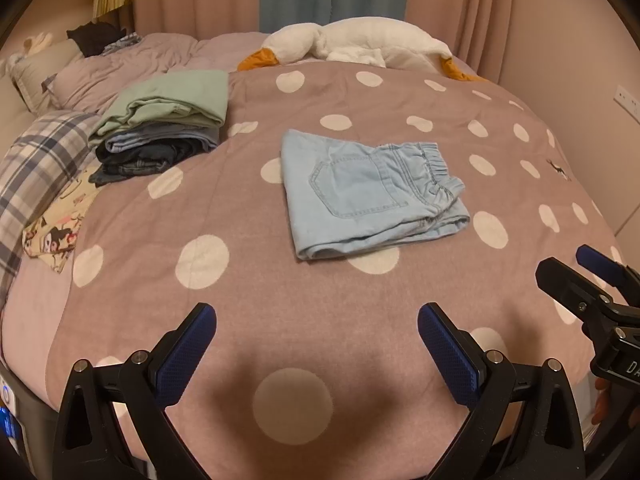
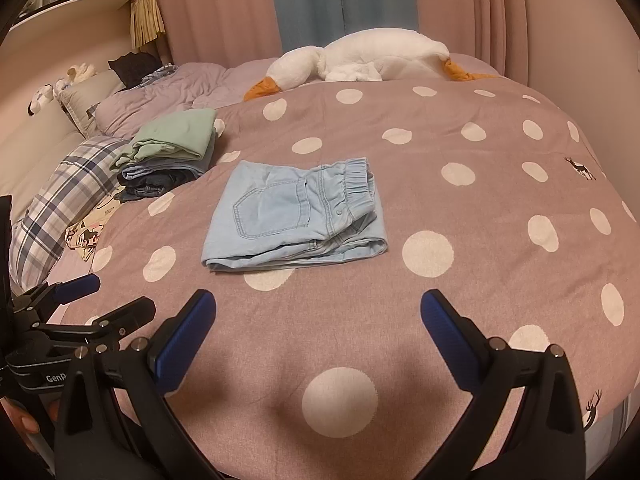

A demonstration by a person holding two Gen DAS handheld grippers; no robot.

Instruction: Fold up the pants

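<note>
Light blue denim pants (image 1: 368,196) lie folded into a compact rectangle in the middle of the bed, back pocket up, elastic waistband to the right. They also show in the right wrist view (image 2: 296,216). My left gripper (image 1: 316,316) is open and empty, hovering over the bedspread well in front of the pants. My right gripper (image 2: 318,304) is open and empty too, just in front of the pants. The right gripper shows at the right edge of the left wrist view (image 1: 588,276); the left gripper shows at the left edge of the right wrist view (image 2: 108,296).
A pink bedspread with white dots (image 1: 208,260) covers the bed. A stack of folded clothes (image 1: 160,128) sits at the back left, next to a plaid pillow (image 1: 44,160). A white plush goose (image 1: 360,40) lies along the far edge, before curtains.
</note>
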